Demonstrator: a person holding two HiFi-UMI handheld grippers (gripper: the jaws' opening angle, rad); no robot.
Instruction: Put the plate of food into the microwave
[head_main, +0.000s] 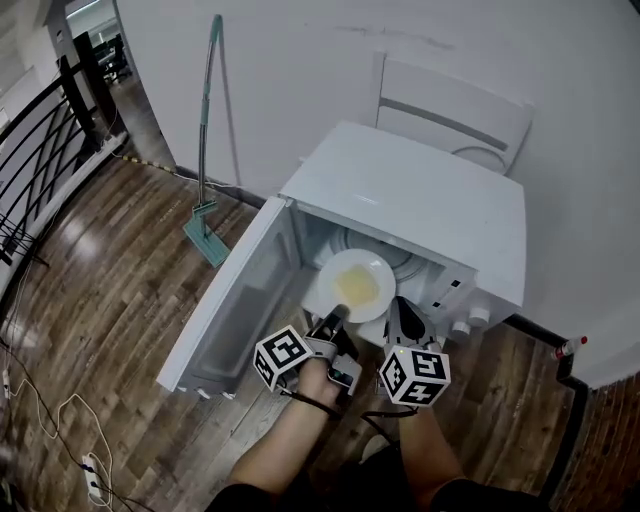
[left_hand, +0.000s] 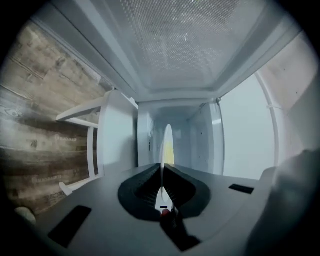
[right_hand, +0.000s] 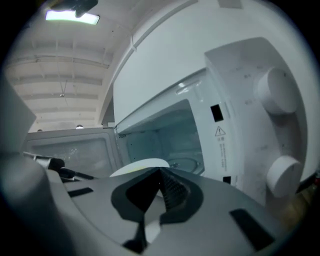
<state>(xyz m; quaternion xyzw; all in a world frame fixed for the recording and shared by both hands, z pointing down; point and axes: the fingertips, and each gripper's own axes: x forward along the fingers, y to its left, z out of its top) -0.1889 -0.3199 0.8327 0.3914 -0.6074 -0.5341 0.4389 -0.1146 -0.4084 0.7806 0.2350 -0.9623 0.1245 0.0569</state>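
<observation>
Both pairs of jaws are clamped on the near rim of the plate (head_main: 355, 283). Left gripper (head_main: 336, 318) pinches it on the door side, right gripper (head_main: 399, 308) on the panel side, and each gripper view shows pads tight on the white edge.

Plate roughly level, yellow food (head_main: 358, 288) in its middle. It sits at the mouth of the microwave (head_main: 420, 195), far half over the threshold as far as I can judge. Cavity lies straight ahead of both jaws. Neither hand is nearer; they carry it side by side.

Glass turntable (right_hand: 182, 164) just beyond the far rim, bare.

Door (head_main: 232, 305) swung wide to the left, apart from my left gripper. Control panel (right_hand: 235, 125) with its knobs (right_hand: 276, 91) stands close by the right gripper: the tight side, I reckon.

Chair (head_main: 455, 110) and mop (head_main: 205, 170) behind by the wall, no concern.
</observation>
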